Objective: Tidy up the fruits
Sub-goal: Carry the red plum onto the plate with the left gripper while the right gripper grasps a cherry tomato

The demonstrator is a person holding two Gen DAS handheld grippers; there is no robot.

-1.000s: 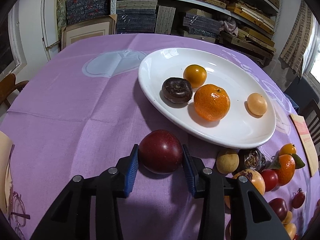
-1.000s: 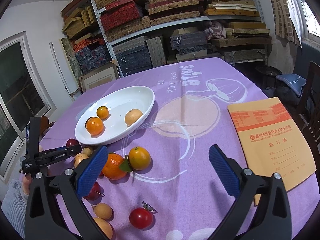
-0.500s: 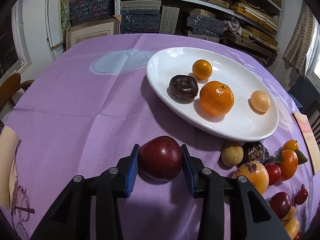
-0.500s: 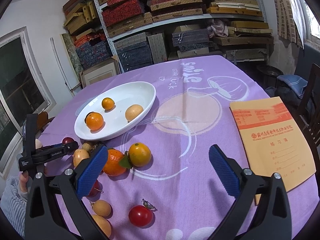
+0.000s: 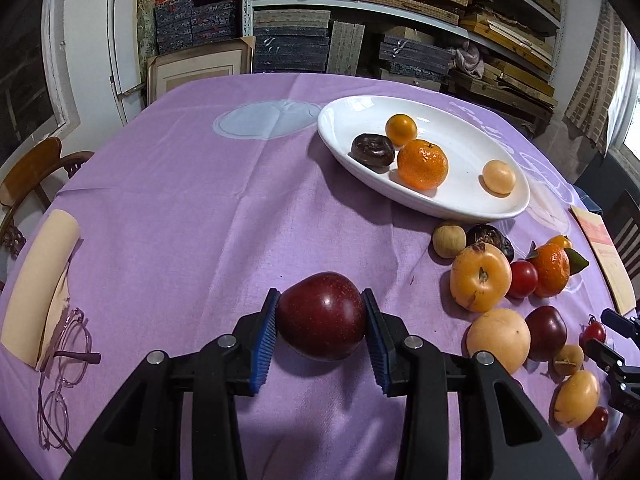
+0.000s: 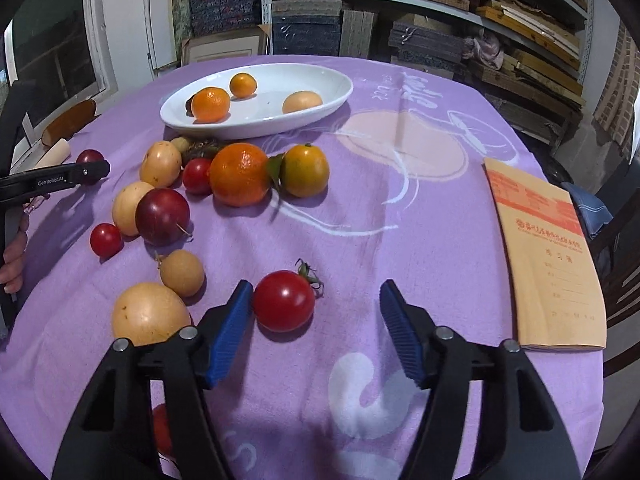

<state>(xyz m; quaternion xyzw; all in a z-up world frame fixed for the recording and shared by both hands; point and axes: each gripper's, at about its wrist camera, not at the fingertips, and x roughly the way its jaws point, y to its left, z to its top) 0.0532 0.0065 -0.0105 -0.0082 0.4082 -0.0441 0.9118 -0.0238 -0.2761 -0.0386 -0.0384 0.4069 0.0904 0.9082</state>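
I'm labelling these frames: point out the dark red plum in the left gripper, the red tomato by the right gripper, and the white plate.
dark red plum [image 5: 322, 326], left wrist view, middle of its glossy front.
red tomato [image 6: 283, 301], right wrist view, centre of its skin.
white plate [image 5: 464, 136], left wrist view, bare inner surface.

Purple-clothed table [image 6: 420, 216]: plate [image 6: 256, 128], loose fruit [image 6: 240, 174]

1. Left tool [image 5: 322, 334]: black plastic arms, ribbed blue pads, silver screws at the pivots.
2. Right tool [image 6: 316, 334]: the same black-and-blue build, silver screws too.
3. White "GenRobot.AI" lettering on one black arm.
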